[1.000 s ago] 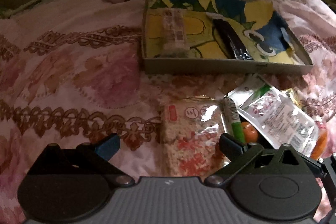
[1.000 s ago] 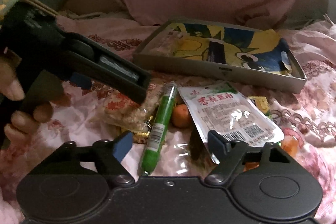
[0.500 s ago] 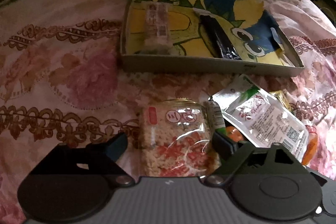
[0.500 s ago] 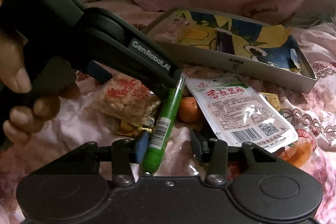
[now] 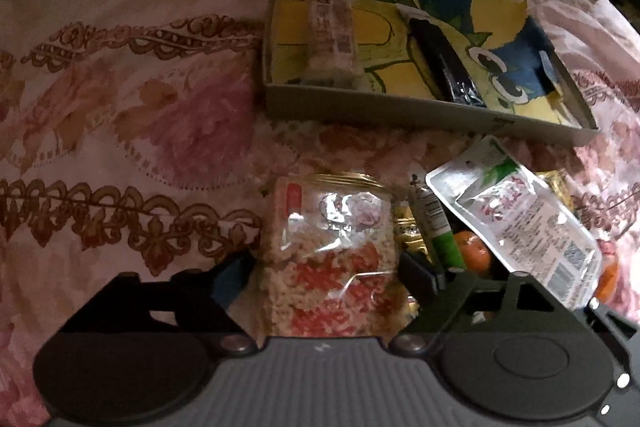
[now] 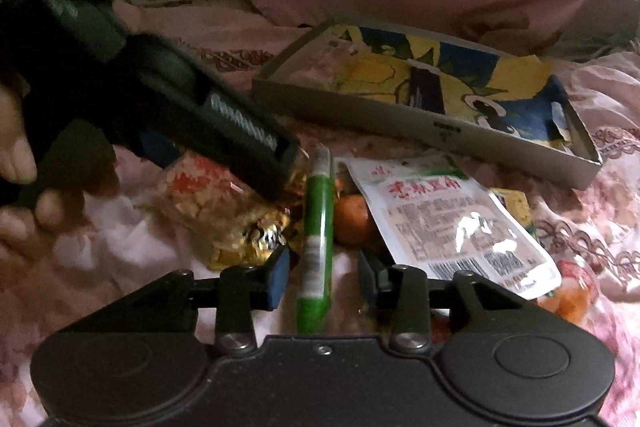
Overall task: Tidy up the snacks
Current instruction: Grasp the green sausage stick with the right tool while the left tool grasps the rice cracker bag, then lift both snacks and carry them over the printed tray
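Observation:
A clear pack of rice crackers (image 5: 328, 259) lies on the flowered bedspread, and my left gripper (image 5: 324, 277) is shut on it, with a finger against each side. A green snack stick (image 6: 318, 211) lies lengthwise between the fingers of my right gripper (image 6: 324, 279). The right jaws are closing, but a gap still shows on both sides of the stick. The left gripper's black body (image 6: 180, 115) slants in from the upper left of the right wrist view, with a hand on it. Behind the pile sits a shallow grey tray (image 5: 400, 111) with a cartoon-printed floor.
The tray holds a wrapped cracker bar (image 5: 328, 35) and a dark packet (image 5: 444, 67). Right of the green stick (image 5: 436, 227) lie an orange (image 6: 352, 219) and a white pouch (image 6: 448, 223). A gold wrapper (image 6: 252, 239) lies left of the stick. Pink pillows stand behind the tray.
My left jaws drew in until they met the cracker pack's sides. My right jaws narrowed a lot around the green stick. The left gripper's body shifted across the right wrist view.

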Action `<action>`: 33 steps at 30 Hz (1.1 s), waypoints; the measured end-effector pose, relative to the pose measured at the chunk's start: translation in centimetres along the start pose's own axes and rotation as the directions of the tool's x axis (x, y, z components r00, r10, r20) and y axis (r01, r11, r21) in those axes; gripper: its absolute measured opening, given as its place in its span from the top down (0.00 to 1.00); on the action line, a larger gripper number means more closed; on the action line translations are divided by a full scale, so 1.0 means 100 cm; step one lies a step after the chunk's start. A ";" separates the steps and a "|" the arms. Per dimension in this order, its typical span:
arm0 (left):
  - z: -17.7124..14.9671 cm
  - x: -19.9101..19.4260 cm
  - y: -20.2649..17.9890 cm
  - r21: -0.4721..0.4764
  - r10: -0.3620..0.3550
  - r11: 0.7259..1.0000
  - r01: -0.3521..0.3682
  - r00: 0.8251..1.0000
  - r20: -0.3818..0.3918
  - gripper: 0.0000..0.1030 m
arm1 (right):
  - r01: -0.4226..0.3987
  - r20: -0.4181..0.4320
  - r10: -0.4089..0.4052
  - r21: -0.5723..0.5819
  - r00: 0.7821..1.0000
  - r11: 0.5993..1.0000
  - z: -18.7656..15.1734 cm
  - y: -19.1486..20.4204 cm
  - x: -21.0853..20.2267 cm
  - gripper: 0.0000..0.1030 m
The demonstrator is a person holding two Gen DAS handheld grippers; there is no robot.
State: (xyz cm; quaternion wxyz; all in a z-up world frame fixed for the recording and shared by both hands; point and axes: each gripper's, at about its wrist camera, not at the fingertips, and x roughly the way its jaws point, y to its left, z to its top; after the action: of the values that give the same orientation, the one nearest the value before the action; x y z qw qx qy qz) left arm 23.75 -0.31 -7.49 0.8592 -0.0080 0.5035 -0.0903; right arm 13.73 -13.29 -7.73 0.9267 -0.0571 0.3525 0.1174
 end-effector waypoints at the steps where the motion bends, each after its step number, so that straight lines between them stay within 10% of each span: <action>1: 0.000 0.001 0.000 -0.002 -0.002 1.000 0.002 1.000 -0.001 0.15 | -0.001 0.004 0.001 0.003 1.000 1.000 0.003 -0.001 0.003 0.60; 21: -0.006 -0.009 0.003 -0.040 -0.009 0.999 0.010 1.000 0.011 0.30 | -0.121 -0.029 0.132 0.247 0.991 0.962 0.008 -0.029 0.014 0.81; 33: -0.013 -0.041 -0.003 -0.045 -0.042 0.998 0.047 0.994 0.097 0.31 | -0.058 0.055 0.049 0.167 0.997 0.984 0.015 -0.022 -0.015 0.82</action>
State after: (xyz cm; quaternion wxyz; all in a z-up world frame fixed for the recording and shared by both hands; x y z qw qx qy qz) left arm 20.62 0.15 -4.60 0.8797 -0.0440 0.4634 -0.0969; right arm 14.20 -15.37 -5.61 0.9333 0.0340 0.3391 0.1133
